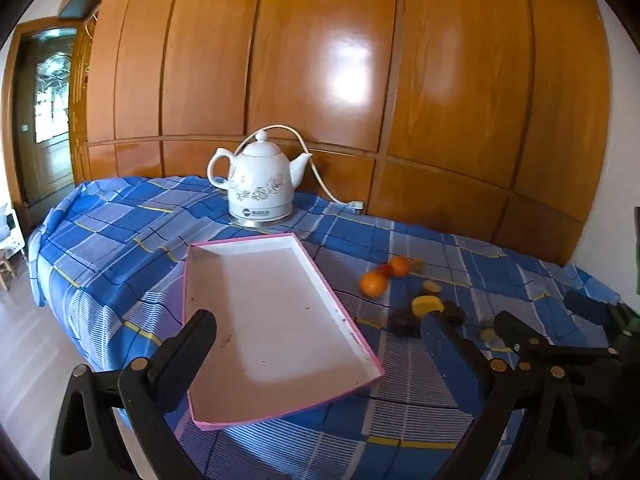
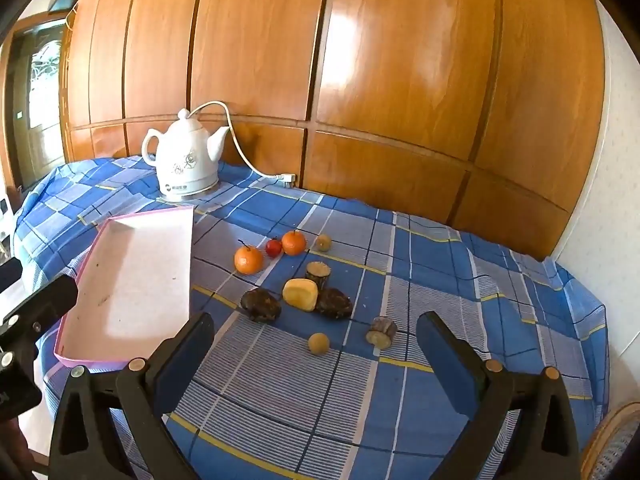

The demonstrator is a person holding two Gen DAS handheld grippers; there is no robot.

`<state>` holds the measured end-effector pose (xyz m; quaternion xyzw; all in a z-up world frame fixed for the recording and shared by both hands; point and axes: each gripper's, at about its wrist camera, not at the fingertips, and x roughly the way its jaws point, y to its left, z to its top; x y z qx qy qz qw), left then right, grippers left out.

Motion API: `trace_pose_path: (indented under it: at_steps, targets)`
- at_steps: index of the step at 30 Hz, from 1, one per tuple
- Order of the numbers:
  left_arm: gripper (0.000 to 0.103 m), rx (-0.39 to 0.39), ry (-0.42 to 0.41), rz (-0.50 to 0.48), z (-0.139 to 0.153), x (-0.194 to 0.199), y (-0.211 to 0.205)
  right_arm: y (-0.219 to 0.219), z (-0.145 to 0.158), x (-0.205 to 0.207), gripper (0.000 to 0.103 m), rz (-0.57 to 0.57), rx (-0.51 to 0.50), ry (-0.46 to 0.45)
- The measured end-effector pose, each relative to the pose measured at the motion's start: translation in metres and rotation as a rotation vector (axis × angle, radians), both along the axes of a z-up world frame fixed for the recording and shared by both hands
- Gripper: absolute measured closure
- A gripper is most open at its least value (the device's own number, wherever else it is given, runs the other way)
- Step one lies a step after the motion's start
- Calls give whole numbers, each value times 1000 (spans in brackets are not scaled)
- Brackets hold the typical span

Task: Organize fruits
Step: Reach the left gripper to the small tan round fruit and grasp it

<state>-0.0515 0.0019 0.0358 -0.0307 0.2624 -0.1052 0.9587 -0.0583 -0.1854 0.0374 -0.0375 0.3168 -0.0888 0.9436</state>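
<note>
Both sets of tongs hang wide open and empty over the blue plaid cloth-covered surface [image 2: 460,264]. The left tongs [image 1: 320,344] frame the shallow white cardboard tray with pink edges [image 1: 340,312], which sits bare at centre of the left view. The right tongs [image 2: 316,348] look straight at the scattered fruit, mid-frame in the right view.

Nearest the right tongs, low centre, a small round tan fruit [image 2: 319,343] lies just beside a short cut stub with a pale end [image 2: 381,332]. Above them, a yellow waxy chunk [image 2: 300,294] touches a dark wrinkled lump on its right [image 2: 334,303], with another dark lump [image 2: 261,305] on its left and a second cut stub [image 2: 318,274] behind. Further up sit two glossy orange tangerines [image 2: 248,259], the far one [image 2: 294,242] beside a small red fruit [image 2: 273,247] and another tan ball [image 2: 323,243].

By the look of them, all are light. The round ones should roll on the cloth, so close across the widest middle, gently; tangerine skin is soft and will bruise. The stubs look firm: take them across the flat-sided barrel. A white ceramic kettle with floral print [image 2: 186,158] stands upper left, well apart.
</note>
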Motion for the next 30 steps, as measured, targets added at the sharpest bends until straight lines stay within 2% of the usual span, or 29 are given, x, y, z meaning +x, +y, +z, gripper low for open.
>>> trace_pose_path:
  at_steps: [4,15,17,30]
  targets:
    - [0,11,-16,-24,2,-4,-7,-2,2,0,1,-5,-6,-10]
    - [0,59,15,-89,-5,3,-28,-29,-8,6,1,-47,27,12]
    - [0,64,17,-93,-7,4,-30,-34,-11,7,1,-54,59,7]
    - [0,91,61,-101,-17,9,-41,-49,-22,15,1,-56,74,45]
